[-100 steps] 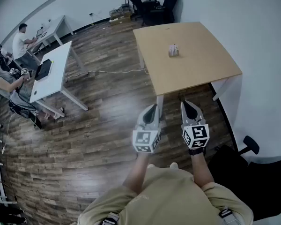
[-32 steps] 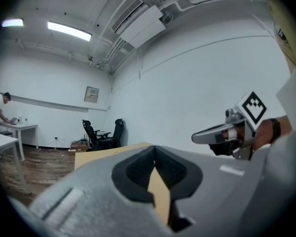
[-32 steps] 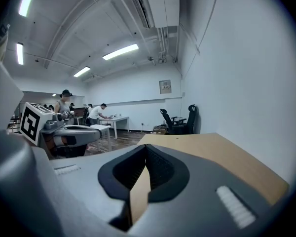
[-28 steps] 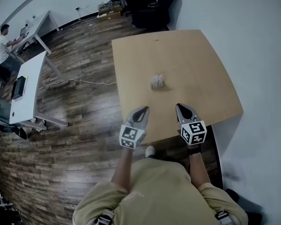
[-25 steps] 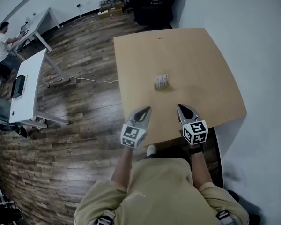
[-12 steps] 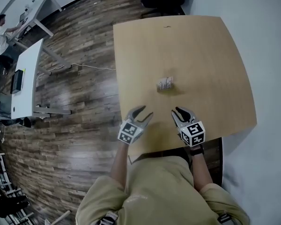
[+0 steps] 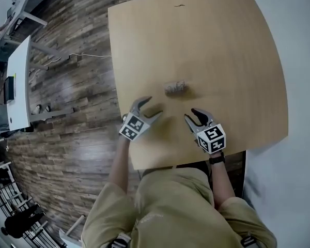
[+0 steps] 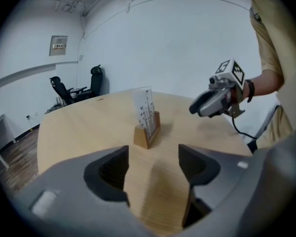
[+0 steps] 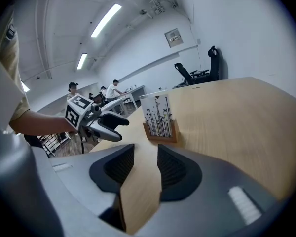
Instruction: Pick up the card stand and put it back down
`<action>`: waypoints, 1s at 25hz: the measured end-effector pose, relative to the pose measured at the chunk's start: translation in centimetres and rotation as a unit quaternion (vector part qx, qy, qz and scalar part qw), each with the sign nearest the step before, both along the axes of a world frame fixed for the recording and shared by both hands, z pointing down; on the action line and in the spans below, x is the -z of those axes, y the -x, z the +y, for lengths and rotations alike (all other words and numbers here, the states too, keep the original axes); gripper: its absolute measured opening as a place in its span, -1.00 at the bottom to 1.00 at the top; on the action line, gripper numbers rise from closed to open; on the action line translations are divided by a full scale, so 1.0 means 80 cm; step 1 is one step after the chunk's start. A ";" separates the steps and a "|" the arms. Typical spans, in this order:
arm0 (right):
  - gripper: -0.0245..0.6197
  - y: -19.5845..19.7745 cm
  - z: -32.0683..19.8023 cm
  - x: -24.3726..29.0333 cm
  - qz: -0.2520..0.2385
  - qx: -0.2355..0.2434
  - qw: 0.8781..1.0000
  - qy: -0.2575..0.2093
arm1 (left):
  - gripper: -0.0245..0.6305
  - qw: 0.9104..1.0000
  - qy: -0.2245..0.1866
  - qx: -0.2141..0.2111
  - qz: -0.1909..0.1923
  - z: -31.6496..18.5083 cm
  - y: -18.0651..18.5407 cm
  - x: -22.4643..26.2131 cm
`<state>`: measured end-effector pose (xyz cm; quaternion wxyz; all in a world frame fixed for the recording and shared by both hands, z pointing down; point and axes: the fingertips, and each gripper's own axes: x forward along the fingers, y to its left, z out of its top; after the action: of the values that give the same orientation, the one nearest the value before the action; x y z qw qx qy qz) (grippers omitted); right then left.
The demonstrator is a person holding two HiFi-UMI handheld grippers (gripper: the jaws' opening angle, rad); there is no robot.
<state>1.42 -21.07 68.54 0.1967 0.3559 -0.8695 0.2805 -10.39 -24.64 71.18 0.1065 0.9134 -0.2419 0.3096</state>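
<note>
Well behind card stand [image 8: 147, 125] on table [image 8: 84, 130], black office chairs [image 8: 95, 78].

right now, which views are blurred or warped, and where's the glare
Head view: the stand is smeared by motion blur, and the table edges bow outward from the wide lens. Left gripper view: the stand is fairly sharp, the nearest stretch of table is streaked, and the corners are black. Right gripper view: the stand is crisp, and the strip lights overhead are blown out.

Bright, even light — fisheye-warped (edges dark).
</note>
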 end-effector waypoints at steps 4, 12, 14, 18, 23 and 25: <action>-0.45 -0.020 -0.012 -0.020 -0.009 -0.007 1.000 0.024 | 0.30 0.998 0.011 -0.055 -0.006 -0.033 -0.022 -0.015; -0.46 -0.050 -0.018 -0.041 -0.032 -0.024 0.998 0.048 | 0.03 0.993 -0.001 -0.113 -0.032 -0.085 -0.068 -0.048; -0.46 -0.055 -0.022 -0.038 -0.043 -0.036 0.997 0.047 | -0.03 0.991 -0.003 -0.130 -0.022 -0.089 -0.082 -0.045; -0.46 -0.069 -0.026 -0.036 -0.044 -0.045 0.997 0.043 | -0.06 0.986 0.006 -0.166 -0.017 -0.087 -0.115 -0.047; -0.46 -0.081 -0.028 -0.026 -0.049 -0.054 0.997 0.033 | -0.50 0.984 0.000 -0.179 -0.023 -0.088 -0.139 -0.047; -0.46 -0.083 -0.028 -0.020 -0.051 -0.057 0.997 0.031 | -0.59 0.983 0.005 -0.182 -0.028 -0.084 -0.141 -0.045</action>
<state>8.06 -23.28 70.10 0.1469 0.3834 -0.8476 0.3362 0.90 -31.40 74.74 0.0464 0.9327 -0.0725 0.3502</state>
